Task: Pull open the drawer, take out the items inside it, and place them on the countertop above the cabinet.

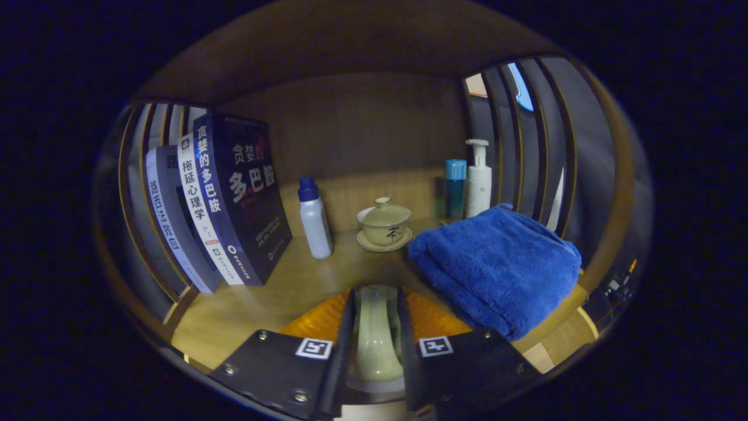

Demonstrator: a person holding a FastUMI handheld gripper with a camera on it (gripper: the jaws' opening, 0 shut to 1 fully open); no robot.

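A pale green cup (pixel 377 336) is pinched upright between the closed tongs (pixel 377 327), just above bare bench (pixel 292 286) ahead.

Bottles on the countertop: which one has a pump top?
The white bottle by the right slats, beside the teal-capped one. The tongs grip a pale-green piece.

The scene was dimly lit, warm light falling on the countertop (pixel 251 304). Strong fisheye bending was seen at the slats (pixel 529 140). The fingers (pixel 345 345) were rendered dark and slightly soft.
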